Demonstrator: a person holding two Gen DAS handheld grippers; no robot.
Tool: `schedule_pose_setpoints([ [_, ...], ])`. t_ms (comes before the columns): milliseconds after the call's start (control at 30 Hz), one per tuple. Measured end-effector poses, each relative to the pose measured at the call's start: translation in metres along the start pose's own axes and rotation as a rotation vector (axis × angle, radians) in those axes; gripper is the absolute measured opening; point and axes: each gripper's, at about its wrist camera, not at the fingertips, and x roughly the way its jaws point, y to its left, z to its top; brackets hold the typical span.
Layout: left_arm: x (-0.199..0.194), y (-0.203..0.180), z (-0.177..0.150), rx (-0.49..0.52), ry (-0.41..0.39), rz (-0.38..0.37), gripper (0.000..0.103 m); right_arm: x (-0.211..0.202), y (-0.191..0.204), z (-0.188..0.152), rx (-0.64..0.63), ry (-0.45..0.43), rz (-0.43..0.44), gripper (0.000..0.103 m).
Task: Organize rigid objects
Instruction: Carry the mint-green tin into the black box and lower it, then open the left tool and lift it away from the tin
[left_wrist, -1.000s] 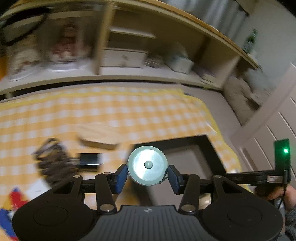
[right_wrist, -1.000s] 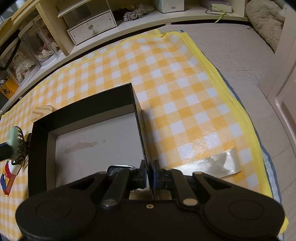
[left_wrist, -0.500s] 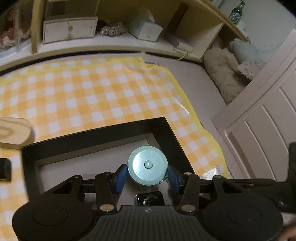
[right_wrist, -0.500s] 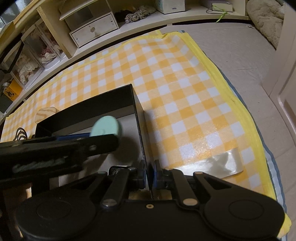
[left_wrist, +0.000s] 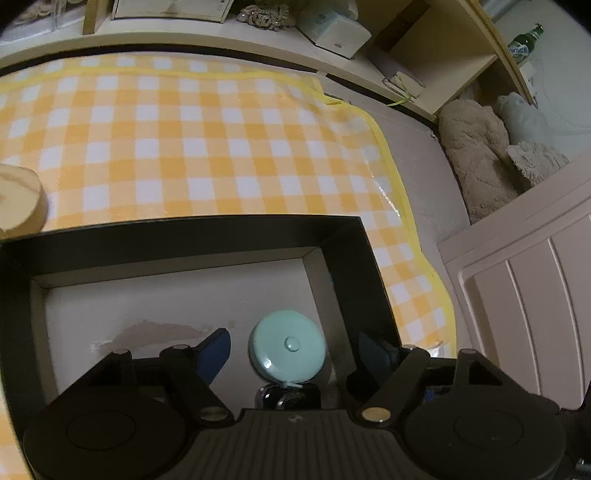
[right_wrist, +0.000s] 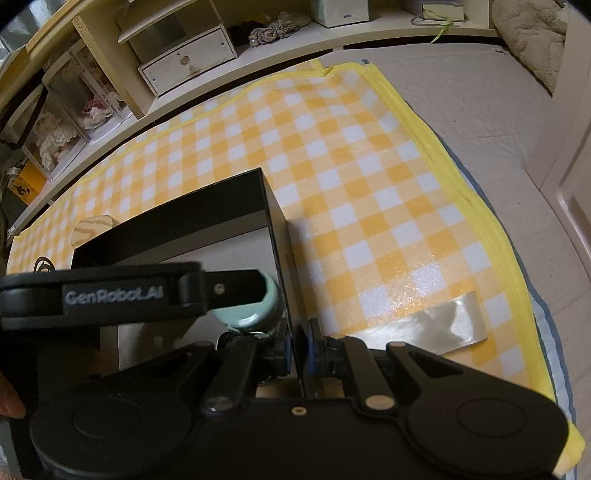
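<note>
- The left gripper hangs over a black box, its blue-padded fingers spread wide and grasping nothing.
- A round mint-green disc sits between the fingers, touching neither, inside the box near its right wall and against a small dark object.
- The right gripper is clenched on the box's right wall.
- The box rests on a yellow checked mat.
- A wooden board lies just beyond the box's far left corner.

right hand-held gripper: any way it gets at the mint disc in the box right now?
Probably not: the right hand-held gripper is clamped on the black box wall, and the open left hand-held gripper straddles the mint disc.
</note>
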Motion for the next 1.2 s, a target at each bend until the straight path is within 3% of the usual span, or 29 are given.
schedule_pose_setpoints([
  [433,-0.029,-0.010,-0.004,0.105,-0.023,0.038,0.077,0.000,0.000,0.000,0.003,0.001,-0.001,0.009],
  [467,-0.029,-0.011,-0.005,0.119,-0.024,0.043,0.074,0.000,0.000,0.000,0.002,0.001,-0.003,0.009],
  [500,-0.029,-0.011,-0.006,0.131,-0.024,0.049,0.059,0.000,0.001,-0.001,0.001,0.003,-0.005,0.009],
  [567,-0.024,-0.010,-0.007,0.122,-0.005,0.056,0.041,0.000,0.000,-0.001,0.004,0.002,-0.003,0.009],
  [667,-0.015,-0.007,-0.009,0.113,0.015,0.051,0.026,0.000,0.000,-0.001,0.005,0.002,-0.003,0.009],
  [967,0.005,-0.010,-0.005,0.089,0.016,0.032,0.025,0.000,0.000,-0.002,0.008,0.002,0.000,0.009],
  [1200,-0.001,-0.011,-0.005,0.100,0.012,0.017,0.025,0.001,0.001,-0.002,0.010,0.002,0.001,0.009],
])
